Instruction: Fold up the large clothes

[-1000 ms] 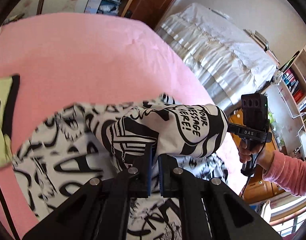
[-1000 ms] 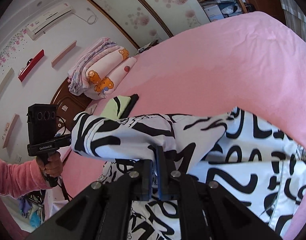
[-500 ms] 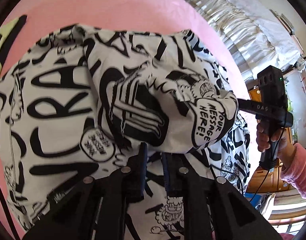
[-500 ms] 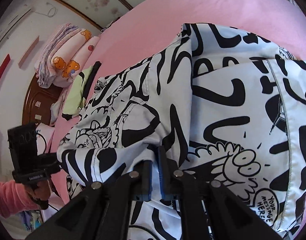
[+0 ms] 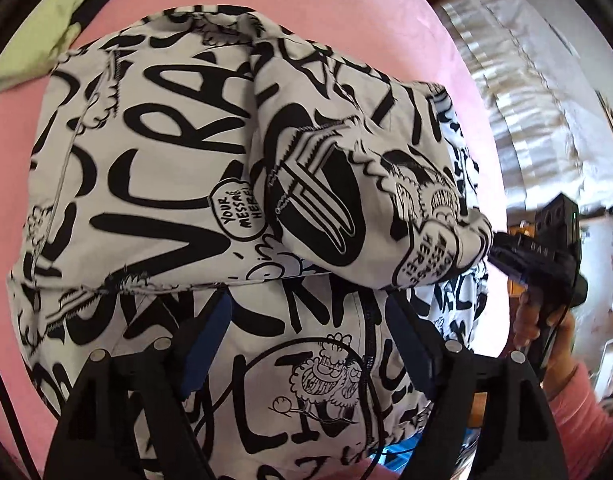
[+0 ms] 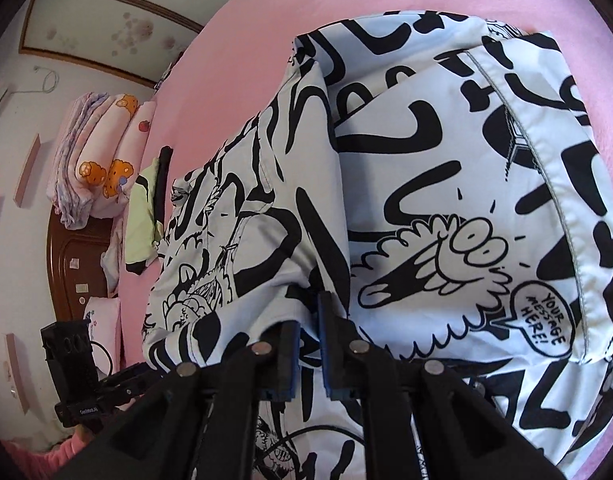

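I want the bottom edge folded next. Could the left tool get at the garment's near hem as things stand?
Probably yes. The left tool, its jaws just opened and empty, hangs right over the printed garment with nothing between them; the right tool pinches the fold off to one side.

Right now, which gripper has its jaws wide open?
The left gripper: its jaws stand wide apart over the black-and-white printed garment. The right gripper pinches a fold.

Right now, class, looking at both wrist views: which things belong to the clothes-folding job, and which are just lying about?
Belongs to the job:
- black-and-white printed garment
- left gripper, its jaws just opened, clear of the cloth
- right gripper, shut on a fold of the garment
- pink bed sheet, the folding surface

Lying about:
- green cloth
- stacked quilts
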